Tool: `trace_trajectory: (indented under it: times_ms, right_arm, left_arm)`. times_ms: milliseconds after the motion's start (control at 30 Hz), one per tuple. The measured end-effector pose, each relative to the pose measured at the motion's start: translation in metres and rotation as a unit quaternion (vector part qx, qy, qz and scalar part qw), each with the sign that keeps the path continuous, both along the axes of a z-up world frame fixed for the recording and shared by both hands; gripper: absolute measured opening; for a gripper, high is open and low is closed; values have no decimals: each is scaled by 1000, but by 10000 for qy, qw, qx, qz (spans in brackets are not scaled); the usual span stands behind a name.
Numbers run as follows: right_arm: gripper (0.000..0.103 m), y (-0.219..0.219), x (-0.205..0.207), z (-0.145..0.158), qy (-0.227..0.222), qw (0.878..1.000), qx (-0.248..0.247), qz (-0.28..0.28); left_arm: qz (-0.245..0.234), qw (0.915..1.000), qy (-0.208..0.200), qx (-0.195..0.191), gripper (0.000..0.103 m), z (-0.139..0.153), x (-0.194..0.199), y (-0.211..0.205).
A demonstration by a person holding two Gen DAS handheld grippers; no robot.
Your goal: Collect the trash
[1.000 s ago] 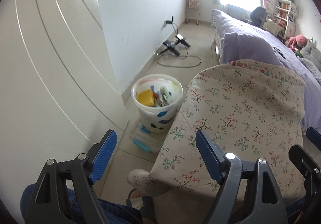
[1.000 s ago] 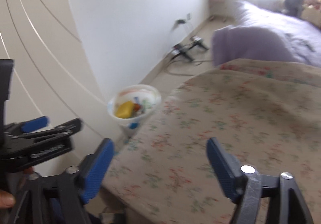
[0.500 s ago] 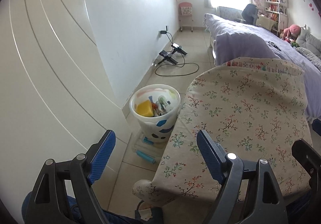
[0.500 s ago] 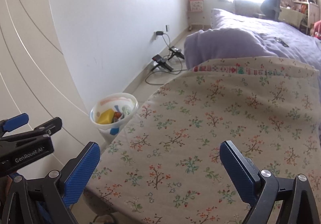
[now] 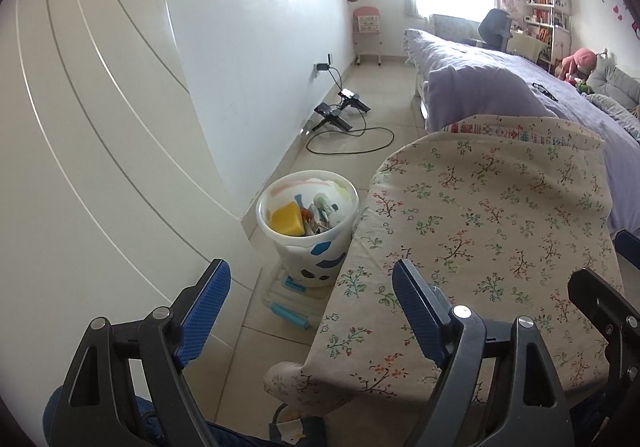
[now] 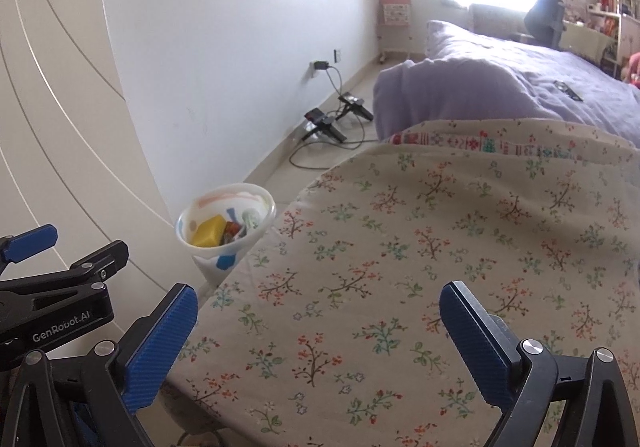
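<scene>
Both grippers hover with jaws apart and empty over a floral-cloth worktop [image 6: 420, 267]: the left gripper [image 5: 308, 311] straddles its rounded near-left edge, while the right gripper [image 6: 318, 331], whose jaws have just been opening, sits over its flat middle. Ahead and left of the jaws, a white plastic trash bin [image 5: 308, 231] holding a yellow sponge [image 5: 286, 223] and wrappers stands on the tiled floor [image 5: 372, 95] beside the smooth white wall [image 5: 260, 47]. A lilac bed [image 6: 500, 87] lies beyond.

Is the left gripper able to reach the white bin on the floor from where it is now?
Probably yes. The left gripper is open and empty, and the bin stands on bare floor ahead of it, beside the flowered cloth. Nothing lies between them.
</scene>
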State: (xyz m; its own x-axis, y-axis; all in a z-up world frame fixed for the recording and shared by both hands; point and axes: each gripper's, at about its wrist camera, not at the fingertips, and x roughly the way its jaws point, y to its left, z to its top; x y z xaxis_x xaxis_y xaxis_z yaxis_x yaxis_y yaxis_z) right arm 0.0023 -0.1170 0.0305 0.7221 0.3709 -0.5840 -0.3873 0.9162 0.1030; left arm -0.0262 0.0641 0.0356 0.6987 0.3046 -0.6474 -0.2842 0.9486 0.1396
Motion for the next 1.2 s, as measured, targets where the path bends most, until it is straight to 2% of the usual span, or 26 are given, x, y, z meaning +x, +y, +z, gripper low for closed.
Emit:
trace_trajectory:
  times_ms: [600, 1200]
  right_arm:
    - [101, -1, 7, -3, -13, 9999, -52, -130]
    - [101, -6, 8, -1, -97, 9993, -128, -337]
  left_arm:
    - [-256, 9995, -119, -161, 86, 6, -1, -3]
    - [-443, 9987, -49, -258, 86, 2, 2, -7]
